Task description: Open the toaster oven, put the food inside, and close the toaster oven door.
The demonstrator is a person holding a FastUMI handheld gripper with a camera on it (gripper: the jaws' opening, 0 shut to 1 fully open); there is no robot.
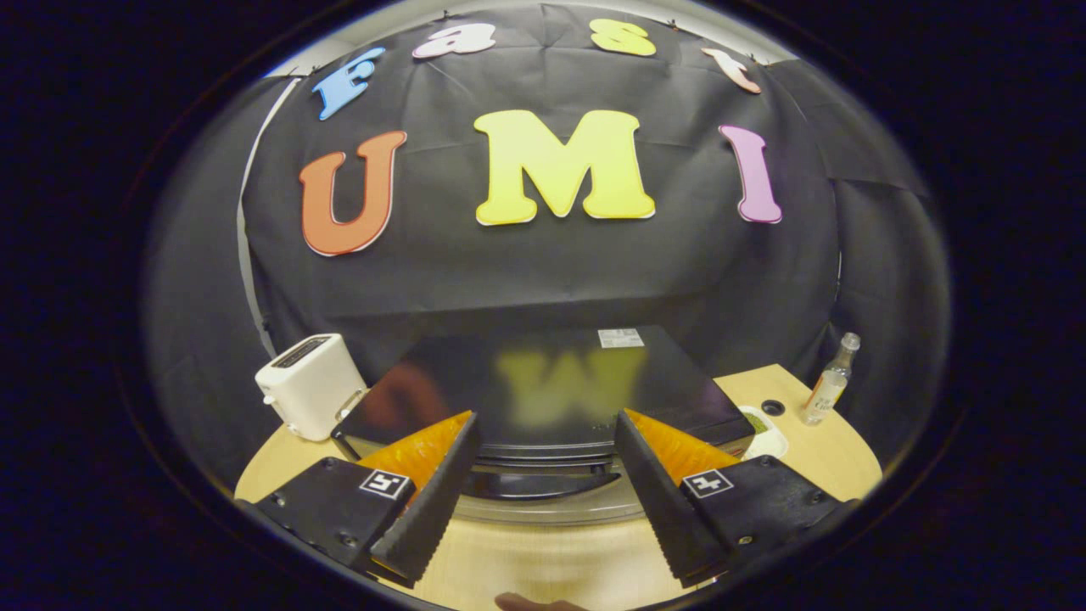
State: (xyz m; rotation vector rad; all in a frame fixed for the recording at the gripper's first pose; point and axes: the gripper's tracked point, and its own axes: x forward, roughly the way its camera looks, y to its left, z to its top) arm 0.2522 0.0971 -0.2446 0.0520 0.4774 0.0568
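Gripper [543, 475] jaws wide, holding nothing, fingers flanking the toaster oven [543, 382] dead ahead at 12 o'clock on the counter [543, 552]. White toaster [311, 384] at 10, bottle [831, 379] at 2. White bowl [766, 434] beside oven; contents unclear.

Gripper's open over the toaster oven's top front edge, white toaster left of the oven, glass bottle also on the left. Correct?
Not quite. In the gripper view the glass bottle stands to the right of the toaster oven, not the left. The rest holds: gripper open at the oven's top front edge, white toaster to the left.
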